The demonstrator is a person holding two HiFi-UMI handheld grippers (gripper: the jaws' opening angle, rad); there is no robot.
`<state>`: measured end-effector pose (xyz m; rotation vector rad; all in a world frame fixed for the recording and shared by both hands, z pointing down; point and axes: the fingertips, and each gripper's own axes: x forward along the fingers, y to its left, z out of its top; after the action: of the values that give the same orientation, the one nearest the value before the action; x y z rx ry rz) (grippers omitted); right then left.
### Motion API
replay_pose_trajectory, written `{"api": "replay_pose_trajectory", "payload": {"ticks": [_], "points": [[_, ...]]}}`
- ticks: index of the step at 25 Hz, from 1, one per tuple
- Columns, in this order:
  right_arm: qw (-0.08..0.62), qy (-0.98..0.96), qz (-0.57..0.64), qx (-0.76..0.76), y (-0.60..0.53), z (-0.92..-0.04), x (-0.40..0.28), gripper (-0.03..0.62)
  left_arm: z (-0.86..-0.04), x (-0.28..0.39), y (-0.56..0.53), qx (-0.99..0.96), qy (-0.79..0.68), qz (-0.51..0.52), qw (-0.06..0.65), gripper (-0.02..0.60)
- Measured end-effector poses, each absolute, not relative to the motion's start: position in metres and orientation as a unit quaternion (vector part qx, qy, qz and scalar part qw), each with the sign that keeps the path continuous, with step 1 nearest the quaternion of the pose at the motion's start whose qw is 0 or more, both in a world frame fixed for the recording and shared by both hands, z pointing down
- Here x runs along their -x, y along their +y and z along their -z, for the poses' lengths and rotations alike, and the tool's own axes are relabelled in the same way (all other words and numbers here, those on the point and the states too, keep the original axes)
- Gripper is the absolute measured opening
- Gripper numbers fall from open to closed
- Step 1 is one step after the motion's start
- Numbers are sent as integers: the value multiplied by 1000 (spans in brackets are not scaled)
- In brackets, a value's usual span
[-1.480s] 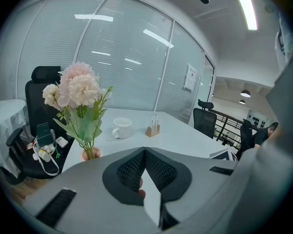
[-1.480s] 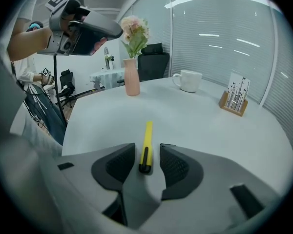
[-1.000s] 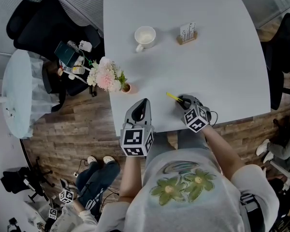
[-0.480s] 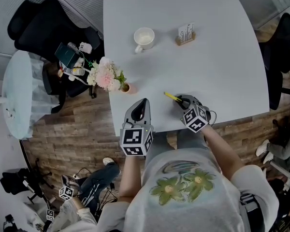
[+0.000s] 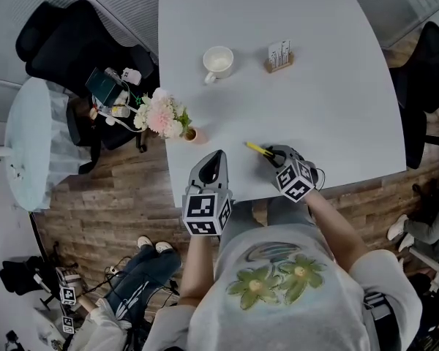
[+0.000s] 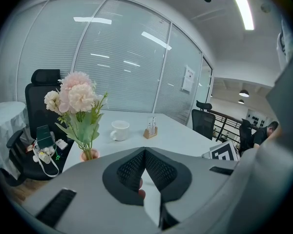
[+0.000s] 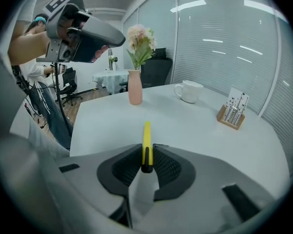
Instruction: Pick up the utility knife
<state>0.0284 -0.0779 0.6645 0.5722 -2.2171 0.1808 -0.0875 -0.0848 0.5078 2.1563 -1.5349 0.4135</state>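
The utility knife [image 5: 257, 149] is slim, yellow with a black end, and sticks out up-left from my right gripper [image 5: 275, 154] near the white table's [image 5: 336, 101] front edge. In the right gripper view the knife [image 7: 146, 139] stands pinched between the dark pads, its yellow body pointing away over the tabletop; my right gripper [image 7: 146, 154] is shut on it. My left gripper [image 5: 219, 156] hovers at the table's front edge, left of the knife, apart from it. In the left gripper view its tips [image 6: 145, 151] meet with nothing between them.
A white mug [image 5: 218, 61] and a small wooden card holder [image 5: 279, 54] stand at the far side of the table. A pink flower vase [image 5: 163, 115] sits at the left edge. Black office chairs [image 5: 66, 42] and a round table [image 5: 29, 145] lie to the left.
My right gripper has risen slightly with the knife held in it. The left gripper has stayed put. A person's legs at the lower left have shifted.
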Motion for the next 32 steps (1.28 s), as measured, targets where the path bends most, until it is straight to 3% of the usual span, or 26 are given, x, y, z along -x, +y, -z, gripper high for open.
{"api": "replay_pose_trajectory", "payload": {"ticks": [32], "points": [[351, -904, -44, -239, -93, -587, -6, 69, -488, 90, -102, -791, -557, -143, 208, 0]]}}
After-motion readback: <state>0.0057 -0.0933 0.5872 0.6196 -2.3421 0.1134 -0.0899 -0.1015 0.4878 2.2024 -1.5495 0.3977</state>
